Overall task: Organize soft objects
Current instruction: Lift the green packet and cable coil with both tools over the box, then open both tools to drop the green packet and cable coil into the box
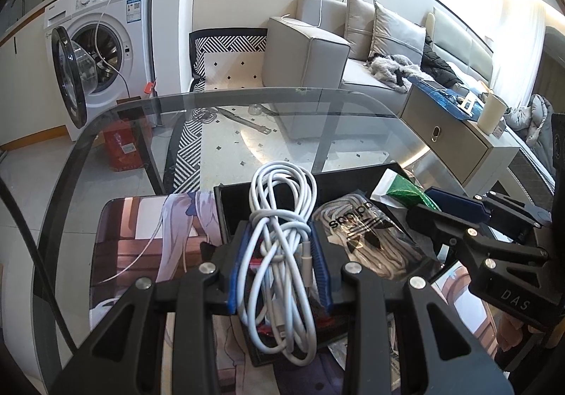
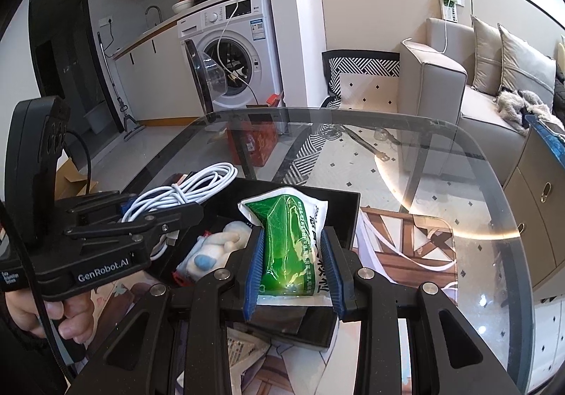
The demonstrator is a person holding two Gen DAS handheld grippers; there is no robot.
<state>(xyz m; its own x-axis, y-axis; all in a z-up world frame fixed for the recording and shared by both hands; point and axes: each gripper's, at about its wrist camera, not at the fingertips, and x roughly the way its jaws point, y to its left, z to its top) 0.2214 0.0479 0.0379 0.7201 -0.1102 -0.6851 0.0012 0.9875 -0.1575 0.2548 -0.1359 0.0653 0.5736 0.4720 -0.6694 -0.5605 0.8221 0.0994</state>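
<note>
My left gripper (image 1: 280,246) is shut on a coiled white cable (image 1: 282,215), held above a black tray (image 1: 233,204) on the glass table. The cable (image 2: 183,192) and the left gripper (image 2: 183,215) also show at the left of the right wrist view. My right gripper (image 2: 292,246) is shut on a green and white pouch (image 2: 289,236) over the same tray (image 2: 344,218). In the tray lie a clear bag of white laces (image 1: 367,236) and a white plush toy with a blue spot (image 2: 212,250). The right gripper (image 1: 455,215) appears at the right of the left wrist view, the pouch (image 1: 399,188) beside it.
The tray sits on a printed mat (image 1: 141,236) on the round glass table (image 2: 476,253). Beyond the far table edge stand a washing machine with its door open (image 1: 102,52), a red box (image 1: 122,144) on the floor, a grey sofa (image 1: 317,52) and a low cabinet (image 1: 455,141).
</note>
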